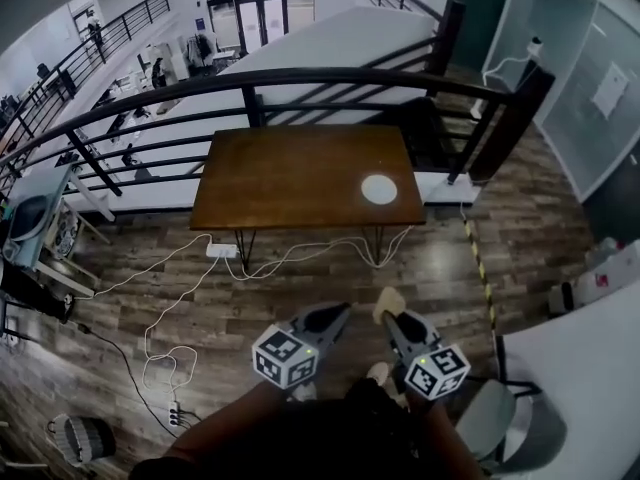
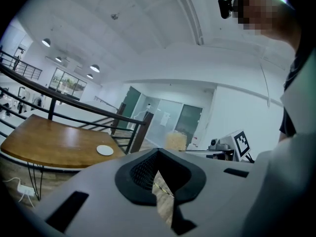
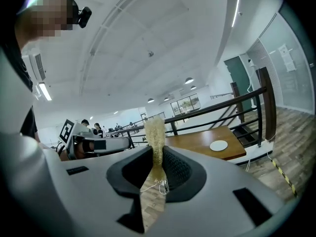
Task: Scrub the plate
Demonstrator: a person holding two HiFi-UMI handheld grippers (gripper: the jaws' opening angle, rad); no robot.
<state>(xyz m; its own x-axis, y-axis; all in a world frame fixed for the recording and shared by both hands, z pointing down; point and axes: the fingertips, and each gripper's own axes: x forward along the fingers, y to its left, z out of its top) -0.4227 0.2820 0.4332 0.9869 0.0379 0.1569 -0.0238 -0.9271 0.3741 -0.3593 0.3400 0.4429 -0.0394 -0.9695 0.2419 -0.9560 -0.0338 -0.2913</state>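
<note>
The plate (image 1: pixel 379 189) is small, round and white. It lies flat on the brown wooden table (image 1: pixel 290 178), near the front right corner. The loofah scrubber (image 3: pixel 154 132) is pale yellow and rough. It sticks out from between the jaws of the right gripper (image 3: pixel 157 157), well apart from the plate

A wooden table (image 1: pixel 290 173) stands well ahead of the right gripper (image 1: pixel 388 316). A black railing (image 1: pixel 300 76) runs beyond it, and a white power strip (image 1: pixel 221 250) lies on the floor between.
</note>
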